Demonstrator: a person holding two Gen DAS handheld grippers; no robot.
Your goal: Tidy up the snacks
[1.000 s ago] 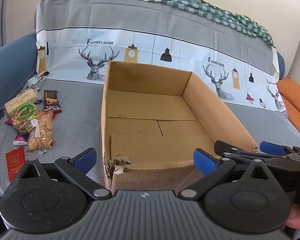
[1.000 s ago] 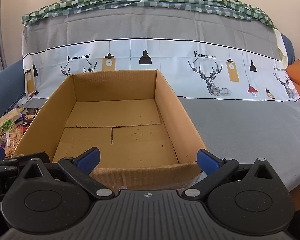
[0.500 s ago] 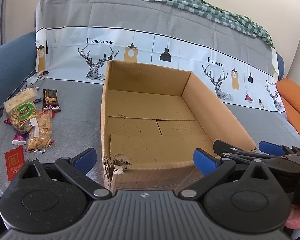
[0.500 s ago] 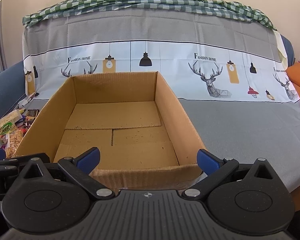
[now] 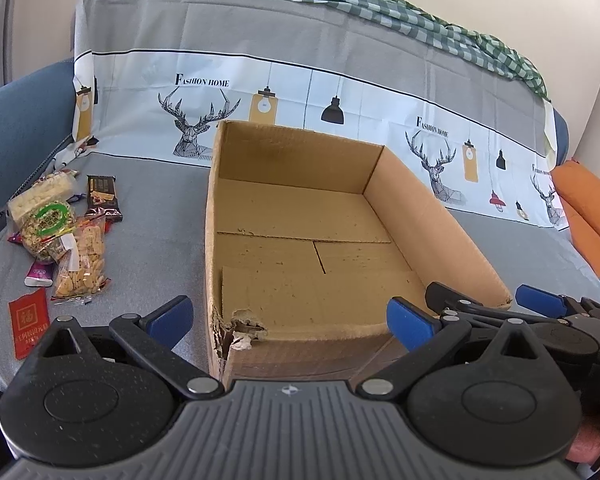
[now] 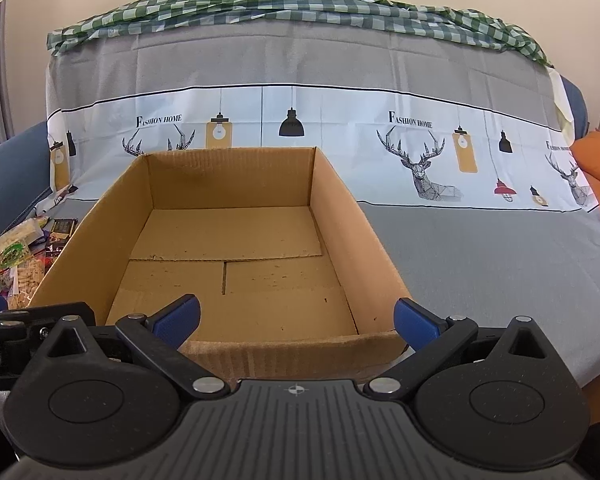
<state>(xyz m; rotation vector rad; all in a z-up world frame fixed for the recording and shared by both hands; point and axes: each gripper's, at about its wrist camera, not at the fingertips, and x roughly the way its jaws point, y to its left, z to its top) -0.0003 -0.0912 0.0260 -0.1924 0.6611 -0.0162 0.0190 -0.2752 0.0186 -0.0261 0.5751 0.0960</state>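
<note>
On the grey-covered sofa (image 5: 148,240), the cardboard box (image 5: 300,240) sat empty; little had shifted in the last second. Snacks (image 5: 60,236) lay heaped left of it, untouched. Left gripper (image 5: 288,320) and right gripper (image 6: 296,320) hovered agape, holding nothing — sorting hadn't begun.

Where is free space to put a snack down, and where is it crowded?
Free: the floor of the cardboard box, which holds nothing, and the grey cover right of it. Crowded: the snack pile left of the box.

Brown box (image 6: 236,240), grey deer-print cover (image 6: 480,248), green-checked cloth (image 6: 300,4).
</note>
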